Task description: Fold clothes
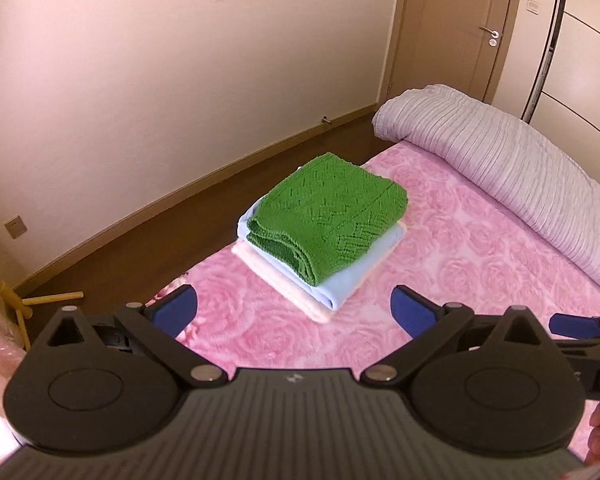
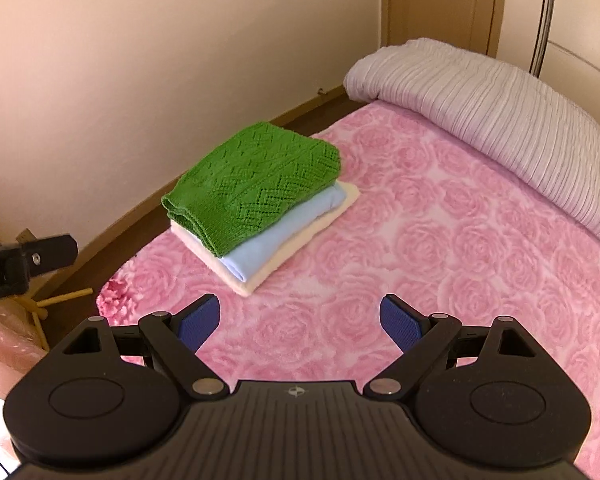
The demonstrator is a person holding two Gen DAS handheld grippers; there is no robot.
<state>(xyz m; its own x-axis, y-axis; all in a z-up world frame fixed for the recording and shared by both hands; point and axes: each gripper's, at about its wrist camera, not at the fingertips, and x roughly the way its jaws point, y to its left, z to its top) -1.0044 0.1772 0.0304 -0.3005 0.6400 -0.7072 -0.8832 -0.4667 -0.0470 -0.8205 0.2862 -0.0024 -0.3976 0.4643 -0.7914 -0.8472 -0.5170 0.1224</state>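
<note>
A folded green knit sweater (image 1: 332, 216) (image 2: 252, 188) lies on top of a folded light blue garment (image 1: 352, 276) (image 2: 284, 236), which rests on a folded cream one (image 1: 276, 276) (image 2: 324, 220). The stack sits near the left edge of the bed. My left gripper (image 1: 294, 312) hovers open just short of the stack, nothing between its blue pads. My right gripper (image 2: 300, 320) is open too, held above the blanket in front of the stack and holding nothing. Part of the right gripper (image 1: 572, 326) shows at the right edge of the left wrist view.
A pink rose-patterned blanket (image 1: 460, 248) (image 2: 460, 240) covers the bed. A rolled lilac duvet (image 1: 520, 168) (image 2: 500, 104) lies along the far side. Brown floor (image 1: 160, 240) and a cream wall are to the left, with a yellow wooden stand (image 1: 32, 300) (image 2: 56, 300). A door (image 1: 460, 28) stands behind.
</note>
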